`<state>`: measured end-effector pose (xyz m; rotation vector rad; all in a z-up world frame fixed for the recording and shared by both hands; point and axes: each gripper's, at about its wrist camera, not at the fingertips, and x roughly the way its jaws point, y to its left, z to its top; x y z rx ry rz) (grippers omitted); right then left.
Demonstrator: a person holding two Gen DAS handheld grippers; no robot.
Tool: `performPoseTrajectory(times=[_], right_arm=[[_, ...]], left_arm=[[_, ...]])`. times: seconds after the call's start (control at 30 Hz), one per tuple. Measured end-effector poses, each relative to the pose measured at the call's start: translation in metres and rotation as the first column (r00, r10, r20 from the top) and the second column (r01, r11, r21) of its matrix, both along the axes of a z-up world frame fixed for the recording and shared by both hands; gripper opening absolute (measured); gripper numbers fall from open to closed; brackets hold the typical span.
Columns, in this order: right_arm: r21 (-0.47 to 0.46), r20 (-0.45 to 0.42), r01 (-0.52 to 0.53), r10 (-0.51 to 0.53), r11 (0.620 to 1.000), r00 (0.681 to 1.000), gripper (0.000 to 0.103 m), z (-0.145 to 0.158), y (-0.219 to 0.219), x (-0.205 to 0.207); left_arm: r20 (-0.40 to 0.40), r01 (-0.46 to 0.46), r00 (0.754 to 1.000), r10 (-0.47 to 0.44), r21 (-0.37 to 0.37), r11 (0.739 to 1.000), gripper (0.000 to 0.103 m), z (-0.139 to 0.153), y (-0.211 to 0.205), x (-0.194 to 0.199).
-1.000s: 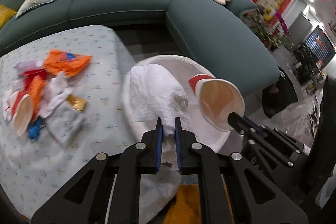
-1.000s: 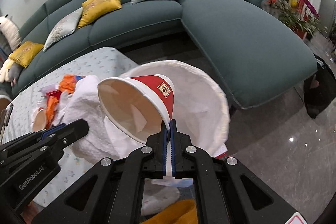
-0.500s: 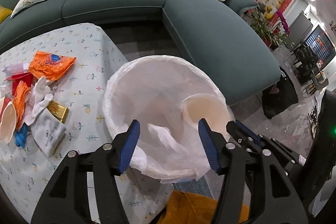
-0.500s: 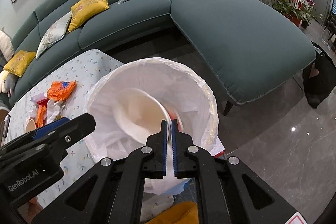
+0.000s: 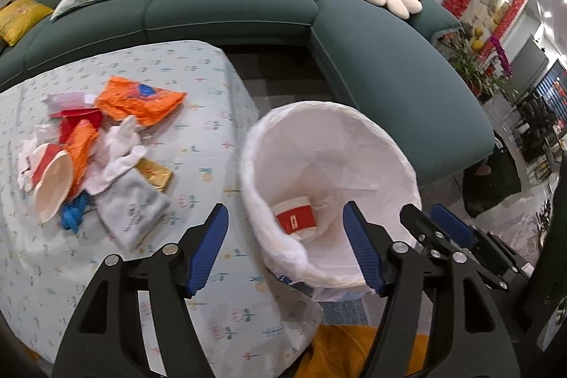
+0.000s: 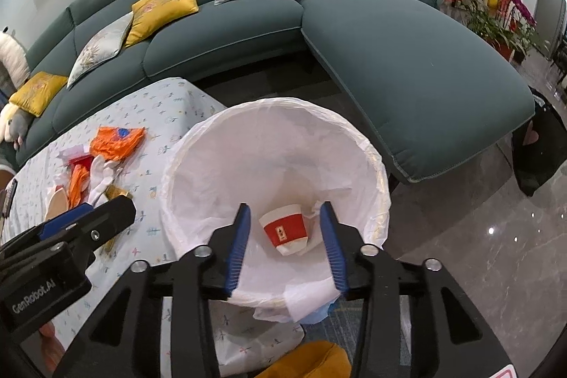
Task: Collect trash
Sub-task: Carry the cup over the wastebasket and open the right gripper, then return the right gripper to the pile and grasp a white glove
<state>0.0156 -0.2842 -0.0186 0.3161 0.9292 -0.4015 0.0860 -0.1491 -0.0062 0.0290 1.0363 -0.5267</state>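
A heap of rubbish is noted on the left part of the worktop (image 5: 198, 87), well in from its right edge: an orange wrapper (image 5: 140, 100), a paper cup (image 5: 53, 181) on its side, a white glove (image 5: 120, 147), a gold packet (image 5: 154, 172), a pale cloth pouch (image 5: 133, 211) and a blue scrap (image 5: 72, 211). All lie touching or overlapping; none has been lifted.

Just beside the right edge of the worktop stands the bin (image 5: 354, 123), lined with a white bag. At its bottom a red-and-white cup (image 6: 285, 229) is seen lying on its side, with crumpled white paper (image 6: 319, 211) touching it.

The left tongs (image 5: 285, 248) are held over the near rim of the bin; the jaws are opening and nothing is between them. The right tongs (image 6: 285, 243) are held above the bin mouth; the jaws are opening too, and the cup seen between them lies far below, not gripped.

Step judged: a drop into the bin is done, both tongs empty. The task is judged partly done, as the heap remains.

Next move, as judged: both tongs are to be carried left to the heap and one piece taken each. Soft pieces should be pinched at a raised fold; the paper cup is best taken by its rim.
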Motion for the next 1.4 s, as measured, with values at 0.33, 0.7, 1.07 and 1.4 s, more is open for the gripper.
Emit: performPoseTrajectory(times=[0.33,0.7,1.07,1.4], right_arm=[[-0.029,0.015,-0.092,0.092,0.995,0.996,0.05,0.014,0.053,0.002],[-0.046,0.02,-0.196,0.197,0.979,0.98,0.06,0.022,0.112,0.02],[-0.04,0.003,-0.262,0.262,0.964,0.965,0.064,0.016,0.158,0.051],[-0.04,-0.033,-0.313,0.311,0.949,0.95,0.064,0.0,0.188,0.099]], left_arm=[[0.056,-0.12,0.992,0.117,0.046,0.992,0.078,0.006,0.057,-0.001],[0.102,-0.273,0.959,0.263,0.097,0.957,0.081,0.004,0.132,0.008],[0.087,-0.356,0.934,0.348,0.12,0.927,0.081,-0.013,0.19,0.039],[0.074,-0.368,0.93,0.361,0.138,0.92,0.081,-0.037,0.213,0.077]])
